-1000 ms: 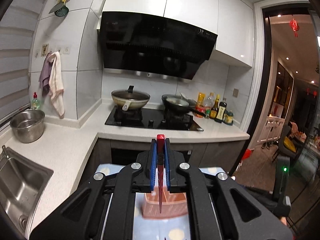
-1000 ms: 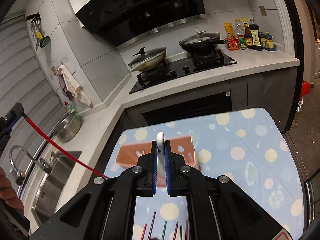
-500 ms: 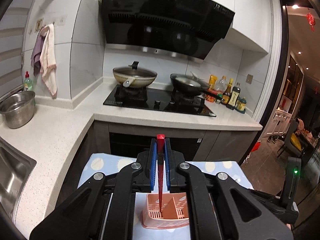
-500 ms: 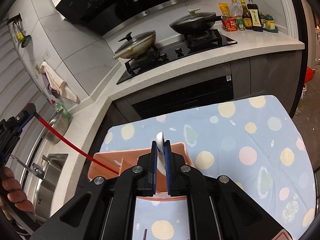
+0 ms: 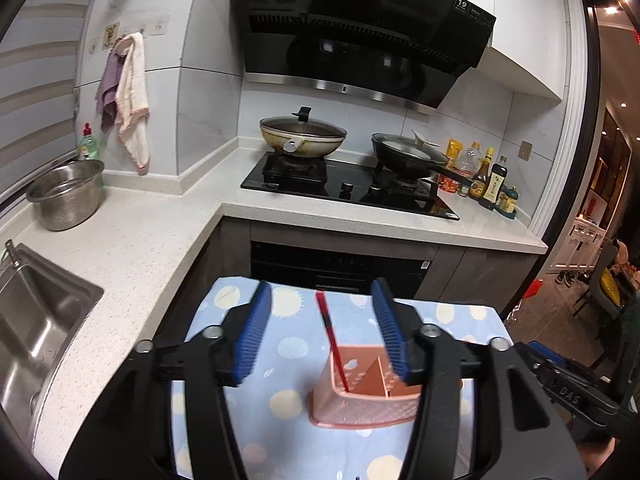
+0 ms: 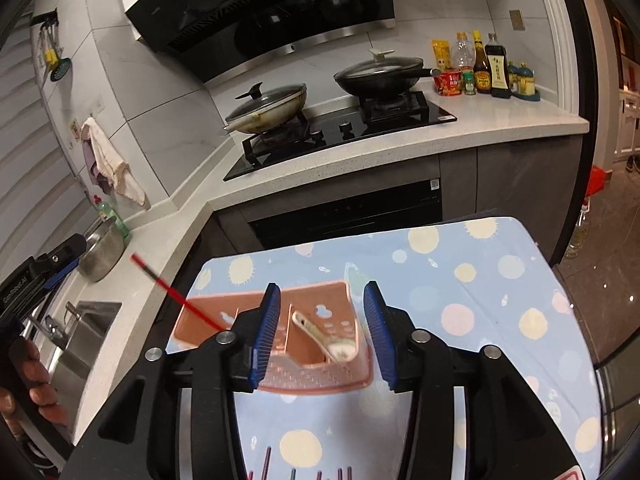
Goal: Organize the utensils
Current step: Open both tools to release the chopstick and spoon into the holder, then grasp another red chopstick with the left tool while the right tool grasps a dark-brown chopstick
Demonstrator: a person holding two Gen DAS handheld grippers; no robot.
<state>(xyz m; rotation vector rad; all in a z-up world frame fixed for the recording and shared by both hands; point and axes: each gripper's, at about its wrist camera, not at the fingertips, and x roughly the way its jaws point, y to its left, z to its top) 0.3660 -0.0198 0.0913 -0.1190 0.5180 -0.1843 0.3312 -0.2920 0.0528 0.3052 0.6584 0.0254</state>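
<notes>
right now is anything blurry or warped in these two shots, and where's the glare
Left wrist view: fisheye bends the countertop and walls; the red chopstick in the pink caddy is slightly smeared; the range hood shows soft reflections. Right wrist view: the white spoon and the caddy's front wall are motion-blurred; bright glare streaks the hood's steel edge; corners are vignetted black.

Black plastic left gripper (image 5: 320, 332), blue ribbed pads (image 5: 256, 330), silver screws, right gripper (image 6: 322, 330) same

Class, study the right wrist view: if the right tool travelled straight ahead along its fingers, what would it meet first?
Most likely the pink utensil holder between its open fingers, possibly the white spoon lying inside; depth is unclear.
</notes>
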